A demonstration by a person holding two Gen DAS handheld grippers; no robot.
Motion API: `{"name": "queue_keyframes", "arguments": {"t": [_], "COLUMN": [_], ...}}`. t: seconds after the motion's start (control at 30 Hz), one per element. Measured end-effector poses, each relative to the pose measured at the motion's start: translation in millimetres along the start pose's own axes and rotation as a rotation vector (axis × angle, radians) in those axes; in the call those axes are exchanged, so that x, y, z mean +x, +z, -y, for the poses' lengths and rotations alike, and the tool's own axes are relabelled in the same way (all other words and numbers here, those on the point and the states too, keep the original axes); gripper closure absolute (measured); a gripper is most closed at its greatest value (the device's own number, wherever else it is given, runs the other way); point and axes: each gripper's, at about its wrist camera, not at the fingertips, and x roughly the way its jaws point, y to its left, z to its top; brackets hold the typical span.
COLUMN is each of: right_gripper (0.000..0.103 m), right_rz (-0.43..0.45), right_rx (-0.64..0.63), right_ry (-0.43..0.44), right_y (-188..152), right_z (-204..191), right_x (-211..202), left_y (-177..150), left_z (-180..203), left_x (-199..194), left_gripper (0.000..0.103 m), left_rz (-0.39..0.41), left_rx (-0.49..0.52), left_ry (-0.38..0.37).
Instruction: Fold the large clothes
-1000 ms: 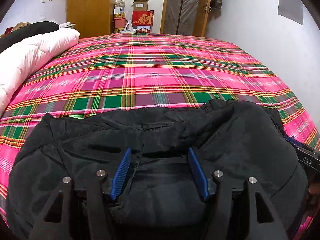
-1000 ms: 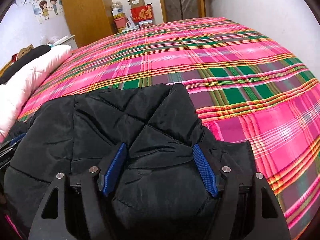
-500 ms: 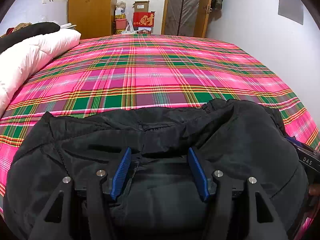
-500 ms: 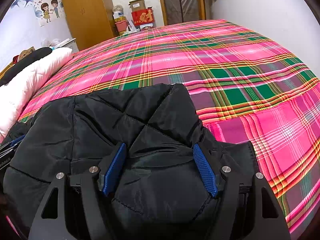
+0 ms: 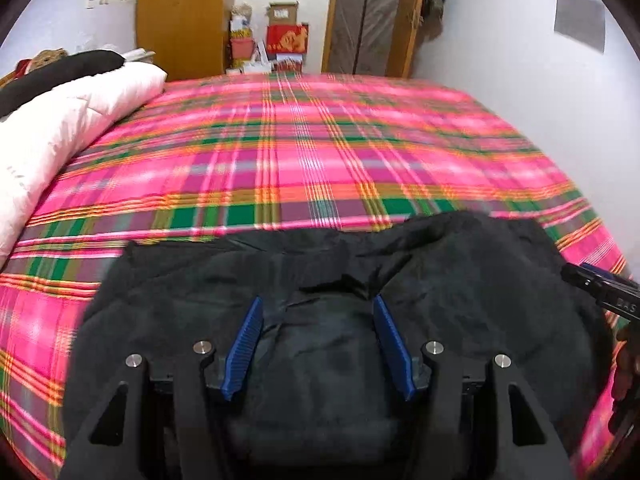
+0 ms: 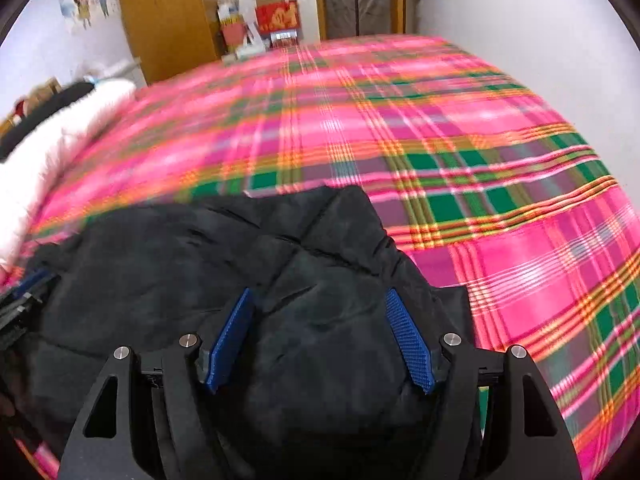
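Gripping: left gripper (image 5: 318,312) has a thick fold of the black padded jacket (image 5: 460,292) bulging between its blue pads (image 5: 244,340); its jaws are closing a little on that bunch.
Right gripper: right gripper (image 6: 320,304) is clamped wide on another puffy wad of the same jacket, blue pads (image 6: 408,340) pressed into the quilting on both sides, its spread the same as a second ago.
Jacket place: it lies at the near edge of the pink and green plaid bedspread (image 5: 304,148), spanning the space between the two grippers.
Change, jacket: compared with a second ago, the far hem sits lower in both wrist views and more bedspread shows beyond it; the cloth between the pads is bunched higher.
Change, sharpness: bedspread and far wall are now smeared, where they were crisp before.
Change, left view: the other gripper's black body at the right edge now reaches further in, over the jacket.
Unchanged: white duvet (image 5: 68,120) with a dark item on top along the left side of the bed; wooden wardrobe (image 5: 180,16) and stacked boxes (image 5: 286,36) against the far wall.
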Motion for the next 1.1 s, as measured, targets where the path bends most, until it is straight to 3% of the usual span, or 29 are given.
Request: {"name": "queue_keyframes", "arguments": {"t": [0.13, 0.3, 0.43, 0.8, 0.9, 0.97, 1.03, 1.1], "right_gripper": [0.034, 0.034, 0.034, 0.034, 0.034, 0.037, 0.037, 0.037], "right_rz": [0.042, -0.041, -0.083, -0.123, -0.159, -0.116, -0.057, -0.034], "right_rx": [-0.032, -0.098, -0.1, -0.138, -0.107, -0.083, -0.08, -0.108], "right_ry": [0.072, 0.026, 0.021, 0.005, -0.019, -0.004, 0.043, 0.07], "right_y": [-20.9, -47.4, -53.7, -54.8, -39.9, -32.0, -26.5, -23.2], "right_z": [-21.3, -27.2, -16.6, -19.4, -20.9, -23.2, -33.3, -50.6], "right_x": [-42.7, -21.6, 6.5, 25.5, 9.0, -11.6, -34.1, -41.6], "left_y": [-14.8, -43.0, -52.1, -56.4, -50.8, -44.4, -36.5, -29.7], "left_z": [-20.9, -59.7, -77.1, -71.3, -70.0, -65.0, -62.0, -60.3], "left_x": [-42.3, -40.6, -23.0, 10.5, -0.1, -17.1, -35.9, -46.6], "left_gripper": [0.043, 0.043, 0.042, 0.042, 0.044, 0.051, 0.051, 0.051], "left_rz": [0.051, -0.045, -0.088, -0.09, -0.106, -0.101, -0.058, -0.013], "left_rx": [0.027, 0.034, -0.037, -0.065, -0.062, -0.044, -0.033, -0.011], "left_ry": [0.1, 0.22, 0.164, 0.137, 0.167, 0.165, 0.129, 0.141]}}
